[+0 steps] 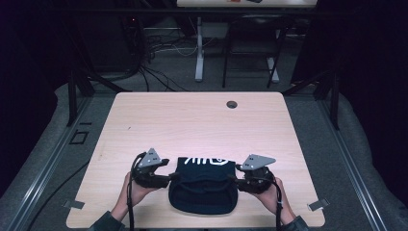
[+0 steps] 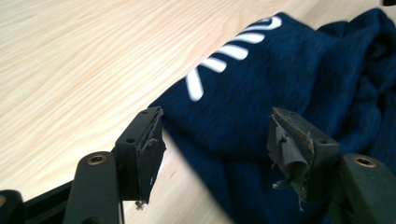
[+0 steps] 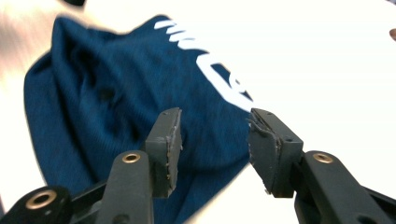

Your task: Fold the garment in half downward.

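Observation:
A dark blue garment (image 1: 203, 185) with white lettering lies bunched near the front edge of the wooden table (image 1: 192, 120). My left gripper (image 1: 172, 177) sits at its left edge, my right gripper (image 1: 232, 178) at its right edge, each held in a hand. In the left gripper view the jaws stand apart over the garment (image 2: 261, 93), so the left gripper (image 2: 215, 140) is open with nothing pinched. In the right gripper view the right gripper (image 3: 215, 137) is open too, its jaws straddling the garment's (image 3: 121, 93) edge near the white print.
A small round hole (image 1: 232, 104) marks the table's far side. Beyond the table stand metal frame legs and a tangle of cables (image 1: 159, 45) on the floor. Bare tabletop stretches behind the garment.

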Available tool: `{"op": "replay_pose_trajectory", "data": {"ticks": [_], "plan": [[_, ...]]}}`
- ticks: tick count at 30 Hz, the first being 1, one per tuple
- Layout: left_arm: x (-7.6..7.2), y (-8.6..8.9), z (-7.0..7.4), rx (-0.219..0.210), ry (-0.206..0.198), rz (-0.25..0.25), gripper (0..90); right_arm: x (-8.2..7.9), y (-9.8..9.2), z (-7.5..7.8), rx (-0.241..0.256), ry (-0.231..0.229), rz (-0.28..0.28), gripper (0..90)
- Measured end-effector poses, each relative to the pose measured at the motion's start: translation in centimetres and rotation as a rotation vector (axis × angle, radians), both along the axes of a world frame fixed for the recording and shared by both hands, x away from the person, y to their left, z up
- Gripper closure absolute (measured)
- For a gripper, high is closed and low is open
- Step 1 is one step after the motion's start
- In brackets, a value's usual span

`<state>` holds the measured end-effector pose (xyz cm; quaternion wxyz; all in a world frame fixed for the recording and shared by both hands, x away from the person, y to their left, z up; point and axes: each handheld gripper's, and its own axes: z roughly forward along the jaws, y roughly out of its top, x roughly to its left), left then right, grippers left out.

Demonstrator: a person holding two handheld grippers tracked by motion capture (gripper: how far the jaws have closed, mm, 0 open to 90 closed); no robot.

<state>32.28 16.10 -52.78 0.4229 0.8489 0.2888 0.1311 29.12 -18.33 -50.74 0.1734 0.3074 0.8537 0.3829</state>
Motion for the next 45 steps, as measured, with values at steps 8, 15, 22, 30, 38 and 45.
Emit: {"op": "replay_pose_trajectory", "data": {"ticks": [8, 15, 22, 30, 38, 45], "plan": [[0.6, -2.9, -1.1, 0.045, 0.041, -0.063, 32.6, 1.7, 2.4, -1.0, 0.02, 0.043, 0.021, 49.2], [-0.1, -3.1, -2.0, 0.077, 0.067, -0.102, 29.1, 1.4, 3.0, -2.7, -0.005, 0.12, 0.035, 43.9], [-0.5, -3.0, -3.1, 0.128, 0.1, -0.137, 23.8, 1.1, 3.1, -4.0, -0.041, 0.156, 0.055, 33.8], [-0.7, -3.0, -4.1, 0.139, 0.089, -0.131, 17.3, 1.0, 3.1, -5.5, -0.065, 0.17, 0.074, 22.8], [-0.7, -2.9, -4.6, 0.129, 0.093, -0.112, 14.9, 0.9, 3.1, -6.3, -0.084, 0.133, 0.083, 19.7], [-0.7, -3.0, -5.0, 0.101, 0.119, -0.088, 11.4, 1.5, 3.1, -6.4, -0.11, 0.128, 0.094, 14.3]]}}
